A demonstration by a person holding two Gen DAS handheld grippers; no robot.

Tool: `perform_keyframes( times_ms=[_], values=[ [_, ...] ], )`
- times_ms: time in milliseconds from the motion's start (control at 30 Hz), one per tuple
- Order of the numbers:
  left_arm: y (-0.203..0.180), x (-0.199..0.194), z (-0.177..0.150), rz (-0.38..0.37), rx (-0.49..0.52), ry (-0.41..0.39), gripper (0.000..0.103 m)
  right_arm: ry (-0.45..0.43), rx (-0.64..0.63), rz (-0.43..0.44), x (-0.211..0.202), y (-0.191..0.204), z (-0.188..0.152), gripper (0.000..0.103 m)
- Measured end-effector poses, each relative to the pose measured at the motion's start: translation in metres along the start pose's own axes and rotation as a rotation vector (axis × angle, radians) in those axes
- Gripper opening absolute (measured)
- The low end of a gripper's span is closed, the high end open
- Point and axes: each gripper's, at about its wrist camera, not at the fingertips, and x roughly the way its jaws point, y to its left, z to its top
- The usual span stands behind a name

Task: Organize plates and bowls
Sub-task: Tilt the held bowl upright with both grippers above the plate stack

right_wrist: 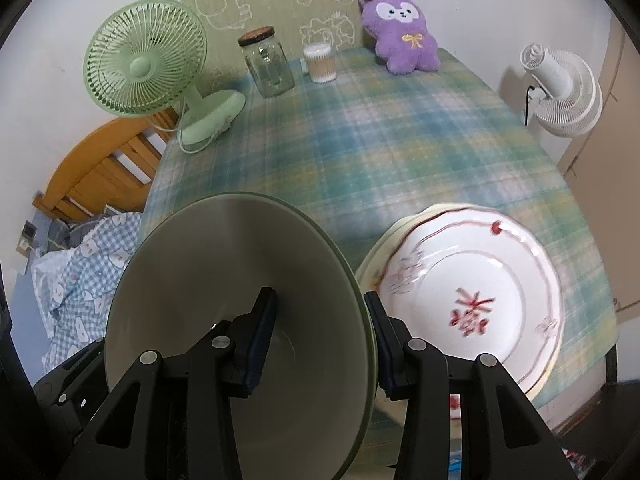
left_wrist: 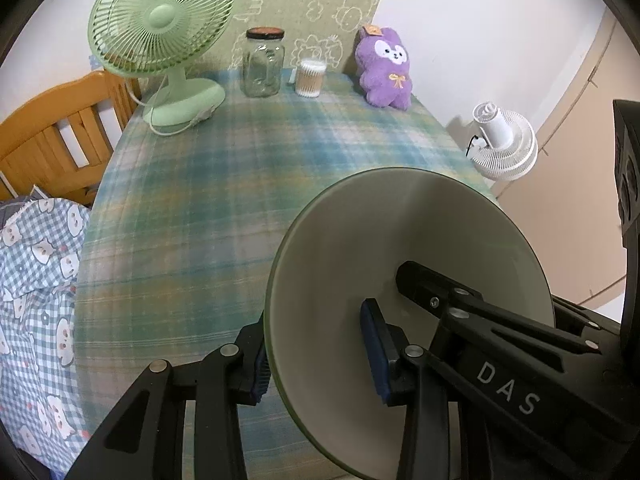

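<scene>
A pale green bowl with a cream inside is held tilted above the plaid tablecloth by both grippers. My left gripper is shut on its near-left rim, one pad outside and one inside. My right gripper is shut on the bowl at its right rim, again one pad on each side of the wall. In the left wrist view, one of the right gripper's fingers reaches into the bowl from the right. A white plate with red markings lies on a cream plate at the table's near right.
At the back of the table stand a green desk fan, a glass jar, a tub of cotton swabs and a purple plush toy. A white fan is beyond the right edge. A wooden bed frame and checked bedding lie to the left.
</scene>
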Motion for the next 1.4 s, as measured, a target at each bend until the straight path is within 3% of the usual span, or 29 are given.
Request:
perform_keyframes(
  times_ms=[467, 833, 1400],
  values=[
    [-0.079, 0.016, 0.01, 0.025, -0.058, -0.027, 0.038, -0.001, -0.058, 0.023, -0.019, -0.077, 0.021, 0.047],
    [-0.122, 0.051, 0.013, 0.036, -0.101, 0.009, 0.038, 0.047, -0.08, 0.023, -0.002, -0.13, 0.031, 0.047],
    [-0.134, 0.083, 0.005, 0.098, -0.177, 0.049, 0.038, 0.107, -0.122, 0.07, 0.031, -0.154, 0.034, 0.047]
  ],
)
